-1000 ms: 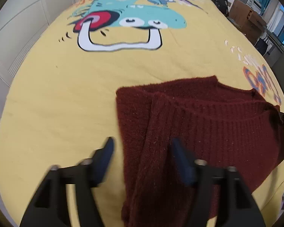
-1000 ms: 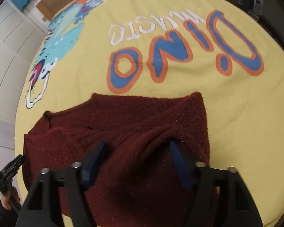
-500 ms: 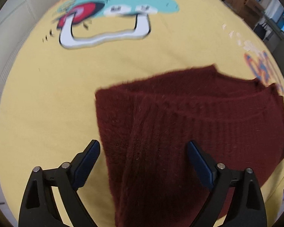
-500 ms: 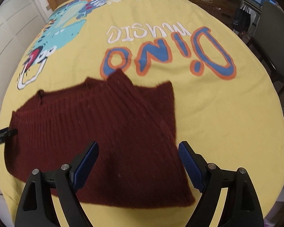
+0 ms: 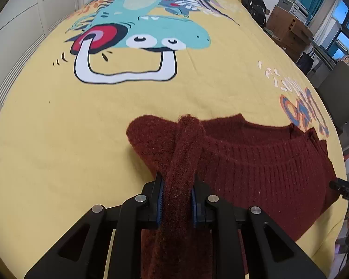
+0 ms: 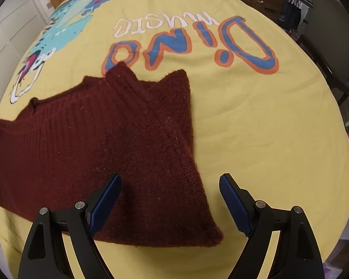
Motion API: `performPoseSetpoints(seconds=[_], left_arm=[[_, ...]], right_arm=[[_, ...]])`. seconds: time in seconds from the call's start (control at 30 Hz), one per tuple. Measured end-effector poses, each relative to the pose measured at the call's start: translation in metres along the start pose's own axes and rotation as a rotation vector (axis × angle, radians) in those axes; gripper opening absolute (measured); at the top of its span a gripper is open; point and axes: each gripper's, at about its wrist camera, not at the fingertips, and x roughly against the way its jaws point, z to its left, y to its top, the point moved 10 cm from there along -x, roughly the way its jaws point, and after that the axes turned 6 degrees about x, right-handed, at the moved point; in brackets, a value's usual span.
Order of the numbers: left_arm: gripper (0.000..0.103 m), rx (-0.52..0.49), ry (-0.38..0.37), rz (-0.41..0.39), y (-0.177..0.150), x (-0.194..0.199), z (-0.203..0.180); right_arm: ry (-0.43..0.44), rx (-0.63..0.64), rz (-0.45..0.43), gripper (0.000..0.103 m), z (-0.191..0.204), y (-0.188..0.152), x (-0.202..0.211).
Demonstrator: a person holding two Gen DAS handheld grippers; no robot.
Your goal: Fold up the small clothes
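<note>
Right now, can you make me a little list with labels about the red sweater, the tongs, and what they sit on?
garment: dark red knit sweater, lying partly folded
surface: yellow bedspread with a dinosaur print and the words "Dino music"
left tongs: shut on a bunched fold of the sweater
right tongs: open, over the sweater's near right corner, holding nothing
background: wooden drawers, black backpack

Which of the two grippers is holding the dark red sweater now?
The left gripper: its blue pads are shut on a bunched fold of the sweater. The right gripper is open, its fingers spread above the sweater's edge.
</note>
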Motion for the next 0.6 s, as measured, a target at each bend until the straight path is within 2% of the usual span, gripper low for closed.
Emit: performPoseSetpoints(seconds=[0.07, 0.17, 0.27, 0.37, 0.4, 0.47, 0.5, 0.53, 0.6], left_arm=[[0.015, -0.025, 0.048, 0.010, 0.001, -0.012, 0.001], [0.016, -0.017, 0.102, 0.067, -0.012, -0.038, 0.008], [0.020, -0.049, 0.132, 0.039, -0.013, -0.039, 0.008], [0.037, -0.053, 0.153, 0.032, -0.016, -0.029, 0.010], [0.046, -0.050, 0.168, 0.032, -0.017, -0.025, 0.012], [0.065, -0.039, 0.171, 0.018, -0.017, -0.014, 0.012], [0.081, -0.029, 0.161, 0.005, -0.016, -0.007, 0.010], [0.091, -0.030, 0.145, -0.014, -0.016, 0.001, 0.006], [0.098, -0.043, 0.125, -0.040, -0.017, 0.013, -0.005]], right_arm=[[-0.019, 0.013, 0.014, 0.087, -0.001, -0.003, -0.007], [-0.042, 0.019, 0.042, 0.087, -0.003, -0.010, -0.018], [-0.038, 0.012, 0.039, 0.087, -0.004, -0.013, -0.019], [-0.041, 0.028, 0.012, 0.087, -0.001, -0.011, -0.011], [-0.041, 0.036, 0.001, 0.087, 0.001, -0.011, -0.007], [-0.033, 0.046, -0.026, 0.087, 0.008, -0.009, 0.002], [-0.027, 0.051, -0.040, 0.087, 0.013, -0.008, 0.007], [-0.025, 0.056, -0.048, 0.088, 0.018, -0.006, 0.011], [-0.023, 0.068, -0.071, 0.094, 0.029, -0.005, 0.019]])
